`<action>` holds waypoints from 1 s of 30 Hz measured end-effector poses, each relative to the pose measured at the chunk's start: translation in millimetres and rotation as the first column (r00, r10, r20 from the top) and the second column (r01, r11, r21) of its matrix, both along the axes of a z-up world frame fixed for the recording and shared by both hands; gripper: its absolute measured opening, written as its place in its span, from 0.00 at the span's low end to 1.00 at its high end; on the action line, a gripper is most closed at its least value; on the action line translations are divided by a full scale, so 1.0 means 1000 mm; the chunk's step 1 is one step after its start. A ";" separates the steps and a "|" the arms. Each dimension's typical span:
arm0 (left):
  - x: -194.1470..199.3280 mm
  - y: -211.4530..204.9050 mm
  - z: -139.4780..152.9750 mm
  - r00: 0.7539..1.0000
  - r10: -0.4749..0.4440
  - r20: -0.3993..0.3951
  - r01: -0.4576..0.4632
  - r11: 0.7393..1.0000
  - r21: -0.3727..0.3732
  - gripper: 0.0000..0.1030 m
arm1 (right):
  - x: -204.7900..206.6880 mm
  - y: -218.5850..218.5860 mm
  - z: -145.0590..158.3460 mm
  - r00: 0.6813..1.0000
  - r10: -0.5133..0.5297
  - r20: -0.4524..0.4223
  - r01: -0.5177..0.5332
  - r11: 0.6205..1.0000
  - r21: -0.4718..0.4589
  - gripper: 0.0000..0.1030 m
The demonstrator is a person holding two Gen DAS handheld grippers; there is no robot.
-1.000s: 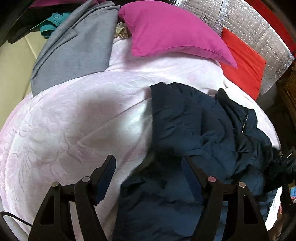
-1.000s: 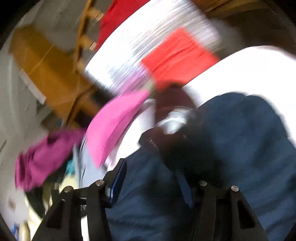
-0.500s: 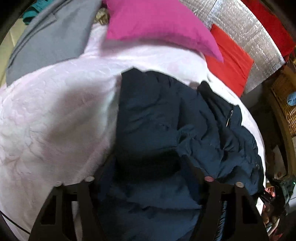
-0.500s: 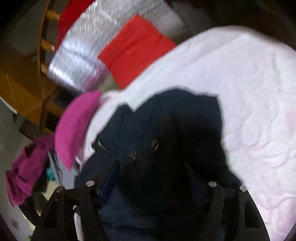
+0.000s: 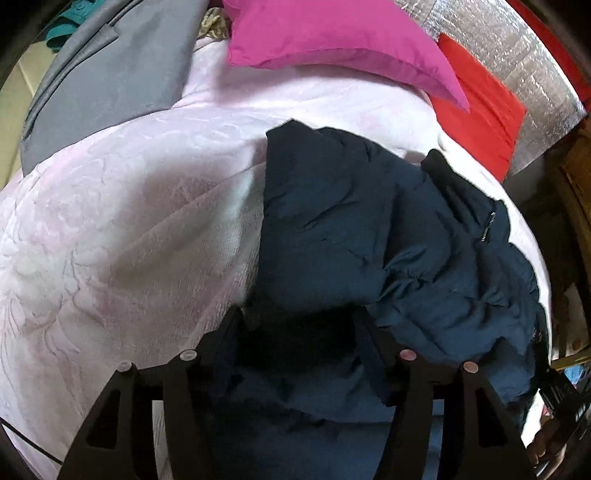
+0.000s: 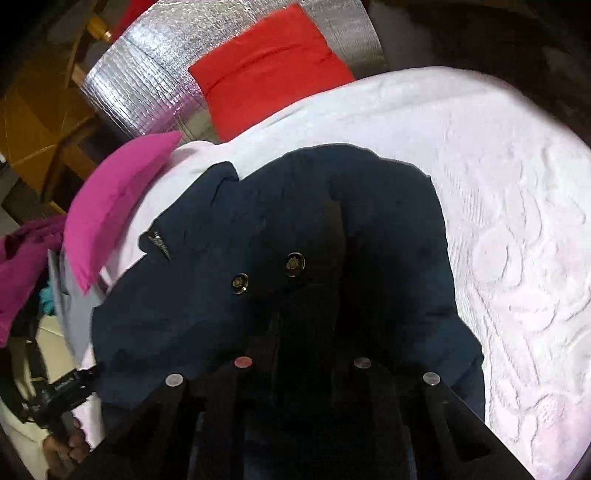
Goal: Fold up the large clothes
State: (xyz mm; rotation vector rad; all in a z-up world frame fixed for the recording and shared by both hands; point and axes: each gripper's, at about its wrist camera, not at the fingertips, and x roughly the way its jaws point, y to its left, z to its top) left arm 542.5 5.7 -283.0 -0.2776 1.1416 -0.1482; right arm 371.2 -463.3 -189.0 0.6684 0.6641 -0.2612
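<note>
A navy puffy jacket lies crumpled on a pale pink bedspread. My left gripper is down on the jacket's near edge. Its jaws are closing, and a thick fold fills the gap and touches both pads. In the right wrist view the same jacket shows two metal snap buttons. My right gripper is closing, its jaws narrow and pinching dark fabric just below the buttons. The fingertips of both grippers are partly lost in the dark cloth.
A magenta pillow, a red cushion and a silver foil panel lie beyond the jacket. A grey garment covers the far left corner. A hand shows at the bed's lower left edge. Bare bedspread lies beside the jacket.
The left gripper has come down onto the jacket's edge and its jaws have narrowed around a fold. The right gripper has swung down over the buttons and its jaws have drawn close together on fabric.
</note>
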 end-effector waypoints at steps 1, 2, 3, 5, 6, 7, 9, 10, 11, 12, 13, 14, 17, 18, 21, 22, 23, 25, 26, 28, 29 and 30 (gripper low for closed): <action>-0.002 0.003 0.005 1.000 0.002 0.011 -0.002 1.000 -0.012 0.60 | -0.006 -0.003 0.006 1.000 -0.003 0.013 0.003 1.000 0.002 0.28; -0.005 0.004 0.011 1.000 0.002 0.025 -0.001 1.000 -0.027 0.61 | -0.015 -0.005 0.014 0.999 -0.008 0.044 0.008 1.000 0.000 0.41; -0.007 0.007 0.017 0.999 -0.001 0.045 0.004 0.999 -0.053 0.64 | -0.025 -0.010 0.022 0.996 -0.021 0.090 0.022 1.000 -0.003 0.51; -0.011 0.013 0.027 0.997 -0.003 0.078 0.012 0.993 -0.116 0.71 | -0.043 -0.027 0.028 0.983 -0.106 0.148 0.108 0.994 -0.004 0.88; -0.011 0.016 0.030 0.996 0.003 0.093 0.011 0.988 -0.152 0.74 | -0.051 -0.035 0.027 0.977 -0.139 0.162 0.140 0.990 0.006 0.88; -0.011 0.017 0.031 0.995 0.011 0.101 0.007 0.983 -0.181 0.78 | -0.053 -0.043 0.025 0.974 -0.153 0.165 0.150 0.988 0.027 0.88; -0.011 0.021 0.026 0.996 0.014 0.090 0.005 0.977 -0.214 0.80 | -0.047 -0.063 0.006 0.981 -0.152 0.120 0.141 0.985 0.096 0.88; -0.009 0.022 0.020 0.998 0.006 0.070 0.009 0.975 -0.223 0.80 | -0.042 -0.072 -0.007 0.983 -0.153 0.098 0.139 0.981 0.137 0.88; -0.005 0.021 0.012 0.999 -0.004 0.036 0.012 0.974 -0.227 0.80 | -0.035 -0.077 -0.018 0.986 -0.140 0.085 0.123 0.976 0.179 0.86; -0.002 0.021 0.006 1.000 -0.010 0.007 0.012 0.973 -0.230 0.80 | -0.028 -0.080 -0.028 0.990 -0.115 0.085 0.093 0.969 0.228 0.82; 0.000 0.020 -0.002 1.000 -0.017 -0.022 0.011 0.971 -0.239 0.80 | -0.018 -0.078 -0.035 0.992 -0.087 0.095 0.060 0.964 0.260 0.77; 0.000 0.019 -0.006 0.999 -0.021 -0.028 0.013 0.968 -0.249 0.80 | -0.008 -0.074 -0.040 0.994 -0.046 0.102 0.017 0.963 0.269 0.72; 0.003 0.018 -0.011 0.999 -0.041 -0.013 0.036 0.960 -0.278 0.79 | 0.016 -0.054 -0.038 0.998 0.033 0.057 -0.042 0.985 0.168 0.58; 0.004 0.018 -0.011 0.999 -0.043 -0.004 0.040 0.955 -0.294 0.78 | 0.023 -0.048 -0.038 0.999 0.038 0.032 -0.041 0.993 0.115 0.53; 0.009 0.016 -0.011 0.999 -0.046 0.008 0.046 0.962 -0.268 0.57 | 0.019 -0.043 -0.032 0.997 0.051 0.053 -0.055 0.995 0.080 0.30; 0.011 0.017 -0.012 0.999 -0.048 0.015 0.050 0.963 -0.266 0.53 | 0.019 -0.041 -0.027 0.998 0.041 0.054 -0.044 0.998 0.054 0.26; 0.012 0.017 -0.012 0.999 -0.043 0.022 0.047 0.962 -0.268 0.51 | 0.020 -0.037 -0.021 0.998 0.035 0.055 -0.035 0.999 0.017 0.23; 0.017 0.017 -0.010 0.999 -0.022 0.034 0.031 0.960 -0.277 0.42 | 0.023 -0.029 -0.011 0.997 0.021 0.069 -0.018 0.998 -0.055 0.21; 0.019 0.016 -0.008 0.999 -0.016 0.048 0.029 0.959 -0.282 0.41 | 0.026 -0.026 -0.004 0.997 0.012 0.082 -0.006 0.997 -0.077 0.21; 0.019 0.015 0.001 0.995 -0.013 0.099 0.039 0.963 -0.266 0.34 | 0.017 -0.030 0.004 0.993 -0.009 0.122 0.021 0.995 -0.096 0.20; 0.019 0.013 0.005 0.992 -0.013 0.125 0.045 0.965 -0.257 0.33 | 0.008 -0.031 0.006 0.989 -0.017 0.146 0.035 0.992 -0.121 0.20; 0.020 0.010 0.009 0.989 -0.013 0.148 0.049 0.968 -0.245 0.33 | 0.008 -0.029 0.009 0.987 -0.022 0.160 0.045 0.989 -0.143 0.20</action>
